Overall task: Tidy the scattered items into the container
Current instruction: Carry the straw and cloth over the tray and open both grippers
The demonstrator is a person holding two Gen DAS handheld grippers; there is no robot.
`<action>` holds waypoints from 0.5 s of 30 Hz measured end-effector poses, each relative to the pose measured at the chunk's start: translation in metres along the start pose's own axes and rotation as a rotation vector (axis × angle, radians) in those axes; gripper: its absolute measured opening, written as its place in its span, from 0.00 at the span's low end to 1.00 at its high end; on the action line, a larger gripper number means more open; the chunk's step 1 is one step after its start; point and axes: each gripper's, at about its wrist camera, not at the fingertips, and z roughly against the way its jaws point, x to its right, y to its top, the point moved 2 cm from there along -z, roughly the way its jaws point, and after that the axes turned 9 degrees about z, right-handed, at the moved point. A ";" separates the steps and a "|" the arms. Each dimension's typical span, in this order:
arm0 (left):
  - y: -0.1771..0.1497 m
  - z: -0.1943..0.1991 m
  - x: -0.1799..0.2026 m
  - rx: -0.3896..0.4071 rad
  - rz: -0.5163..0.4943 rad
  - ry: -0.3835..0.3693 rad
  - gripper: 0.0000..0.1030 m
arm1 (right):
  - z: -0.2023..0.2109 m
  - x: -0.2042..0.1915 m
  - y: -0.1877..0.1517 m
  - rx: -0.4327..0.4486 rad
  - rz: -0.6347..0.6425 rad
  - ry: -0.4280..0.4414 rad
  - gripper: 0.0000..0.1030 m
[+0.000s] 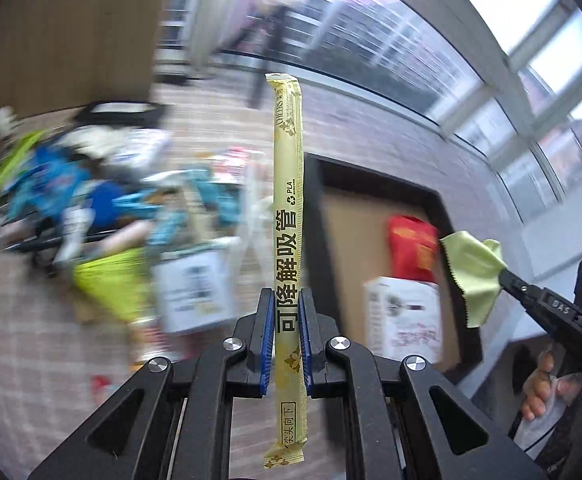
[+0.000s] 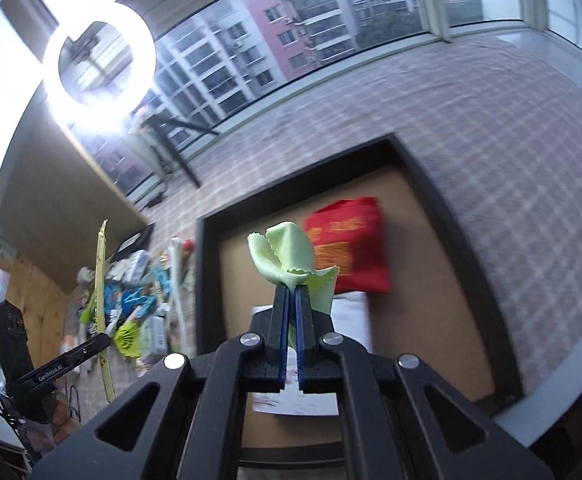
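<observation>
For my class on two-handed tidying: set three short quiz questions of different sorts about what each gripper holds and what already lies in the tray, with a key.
1. True or false: the left gripper is shut on a long yellow straw packet.
2. What does the right gripper hold? A) a red pouch B) a light green cloth C) a white box
3. Fill in: inside the black-rimmed tray lie a white box and a ____ pouch.

Key: 1 true. 2 B, the light green cloth. 3 red.
</observation>
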 end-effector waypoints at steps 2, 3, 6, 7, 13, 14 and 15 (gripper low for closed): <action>-0.003 -0.013 0.027 -0.021 -0.043 -0.018 0.10 | 0.008 0.017 -0.006 0.004 -0.023 -0.032 0.03; -0.005 -0.019 0.038 -0.028 -0.061 -0.022 0.10 | 0.012 0.025 -0.010 0.005 -0.037 -0.043 0.03; -0.009 -0.038 0.068 -0.050 -0.099 -0.032 0.10 | 0.019 0.045 -0.017 0.007 -0.066 -0.076 0.03; -0.010 -0.044 0.076 -0.055 -0.111 -0.030 0.10 | 0.020 0.050 -0.018 0.006 -0.071 -0.083 0.03; -0.013 -0.062 0.105 -0.061 -0.162 -0.010 0.49 | 0.021 0.064 -0.022 -0.002 -0.067 -0.098 0.20; -0.014 -0.061 0.107 -0.042 -0.167 -0.007 0.54 | 0.021 0.063 -0.022 -0.003 -0.060 -0.095 0.33; -0.014 -0.061 0.107 -0.026 -0.172 0.005 0.54 | 0.022 0.062 -0.022 0.009 -0.054 -0.097 0.38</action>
